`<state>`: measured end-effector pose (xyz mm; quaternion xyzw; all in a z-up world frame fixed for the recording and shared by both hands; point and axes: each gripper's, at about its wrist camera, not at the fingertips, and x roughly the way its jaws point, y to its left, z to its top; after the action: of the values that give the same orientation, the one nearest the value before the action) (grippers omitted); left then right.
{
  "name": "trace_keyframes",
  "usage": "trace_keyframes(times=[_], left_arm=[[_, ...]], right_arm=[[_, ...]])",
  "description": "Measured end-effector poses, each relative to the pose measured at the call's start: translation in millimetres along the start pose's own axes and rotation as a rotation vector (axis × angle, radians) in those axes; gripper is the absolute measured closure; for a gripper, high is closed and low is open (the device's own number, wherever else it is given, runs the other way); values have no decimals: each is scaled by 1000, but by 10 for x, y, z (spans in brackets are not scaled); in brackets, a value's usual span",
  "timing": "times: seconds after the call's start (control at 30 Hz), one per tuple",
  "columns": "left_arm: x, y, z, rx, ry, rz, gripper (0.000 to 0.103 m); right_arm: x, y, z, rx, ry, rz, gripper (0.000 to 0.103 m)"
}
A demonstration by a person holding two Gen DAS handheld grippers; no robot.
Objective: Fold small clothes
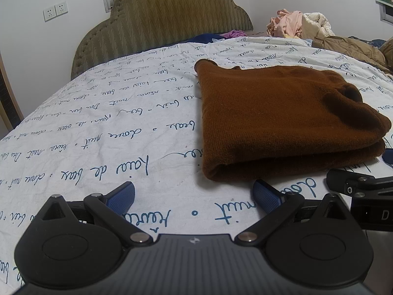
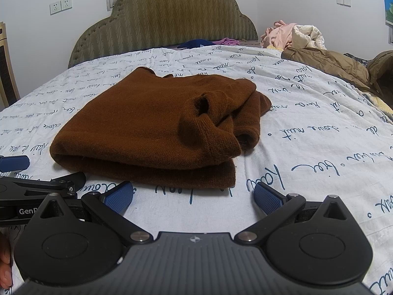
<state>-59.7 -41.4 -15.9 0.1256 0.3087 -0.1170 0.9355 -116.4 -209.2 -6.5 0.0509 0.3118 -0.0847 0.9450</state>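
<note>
Brown knit sweater [image 2: 152, 125] is sitting folded in the middle of the bedsheet [image 1: 98, 123] (white, blue handwriting all over it), just ahead of both your tools. Your left gripper [image 1: 194, 194] and right gripper [image 2: 192, 194] are both hanging spread wide, gripping nothing, side by side just short of the near fold. Nothing's blocking you there. A clothes pile [image 2: 292, 35] and tan jacket [image 2: 329, 61] are crowding the far right edge, near the headboard [image 1: 167, 19].

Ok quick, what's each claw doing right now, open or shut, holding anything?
Left claw: open, empty, just short of the folded brown knitted sweater.
Right claw: open, empty, also just short of the sweater.
</note>
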Motion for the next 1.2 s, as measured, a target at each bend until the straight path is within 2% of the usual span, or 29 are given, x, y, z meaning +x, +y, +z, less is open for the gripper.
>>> trace_keyframes(times=[0.5,0.63,0.73,0.9,1.2], left_arm=[[7,31,20,3,14,-12,0],[-90,19,45,21,14,-3,0],[-175,13,70,20,28,-22,0],[-289,24,94,17,41,-49,0],[-322,38,103,10,46,-43,0]], right_arm=[[-15,18,8,-11,6,-14,0],[-116,49,25,4,22,-34,0],[-231,65,24,18,30,-3,0],[-390,77,84,16,22,-11,0],[-441,85,122,10,25,-2,0]])
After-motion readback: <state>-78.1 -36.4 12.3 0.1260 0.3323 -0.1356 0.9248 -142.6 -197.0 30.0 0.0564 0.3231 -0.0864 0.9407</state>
